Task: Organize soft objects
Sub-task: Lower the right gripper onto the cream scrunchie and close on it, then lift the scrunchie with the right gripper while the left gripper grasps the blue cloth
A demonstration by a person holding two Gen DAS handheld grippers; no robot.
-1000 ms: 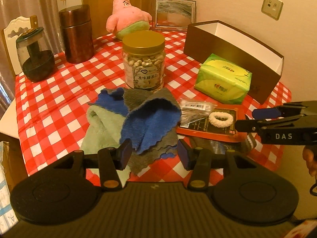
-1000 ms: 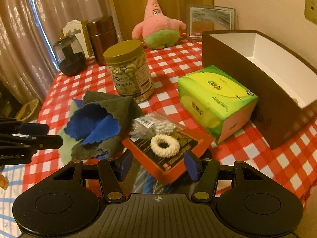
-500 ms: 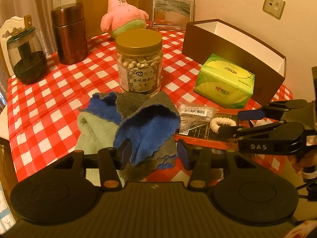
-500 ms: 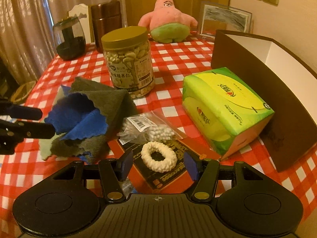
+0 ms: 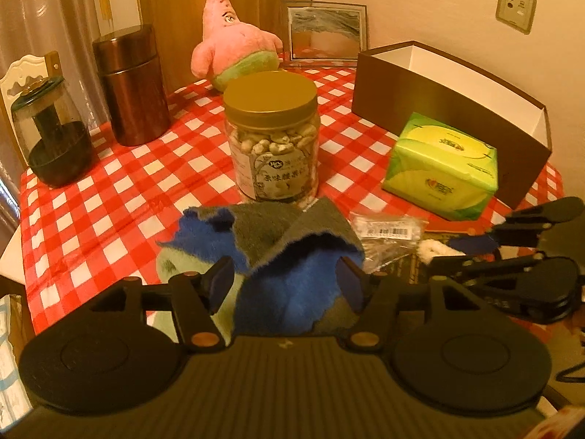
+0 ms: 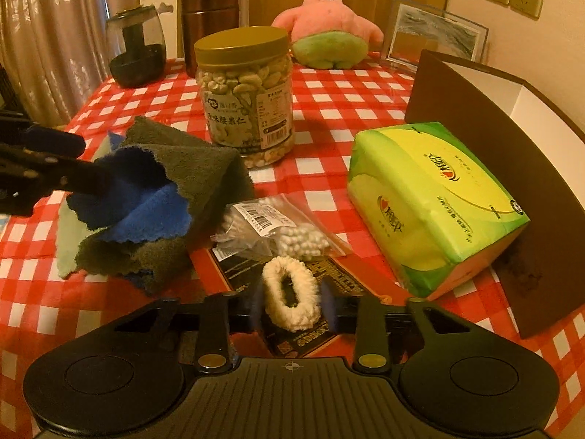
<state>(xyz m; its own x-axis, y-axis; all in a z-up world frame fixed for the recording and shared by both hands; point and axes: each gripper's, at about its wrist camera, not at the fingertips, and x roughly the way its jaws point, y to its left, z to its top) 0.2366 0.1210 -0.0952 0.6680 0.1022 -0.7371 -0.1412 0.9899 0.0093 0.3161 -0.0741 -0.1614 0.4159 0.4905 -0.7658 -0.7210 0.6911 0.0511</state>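
Note:
A heap of soft cloths, blue and grey (image 5: 289,256) over a pale green one (image 5: 175,267), lies at the table's front. My left gripper (image 5: 287,283) is open with its fingers on either side of the blue cloth; it also shows in the right wrist view (image 6: 55,161). My right gripper (image 6: 290,301) has its blurred jaws closing around a cream scrunchie (image 6: 289,298) that lies on an orange-and-black card (image 6: 292,285); contact is not clear. A pink starfish plush (image 5: 234,44) sits at the back.
A nut jar (image 5: 272,139) stands behind the cloths. A green tissue pack (image 6: 431,205) lies by an open brown box (image 5: 449,95). A bag of cotton swabs (image 6: 278,230), a brown canister (image 5: 129,84), a dark glass jar (image 5: 51,131) and a picture frame (image 5: 325,33) are also on the checked tablecloth (image 5: 109,197).
Both grippers moved forward and down. The left now straddles the blue cloth. The right reached the scrunchie and its jaws have narrowed around it.

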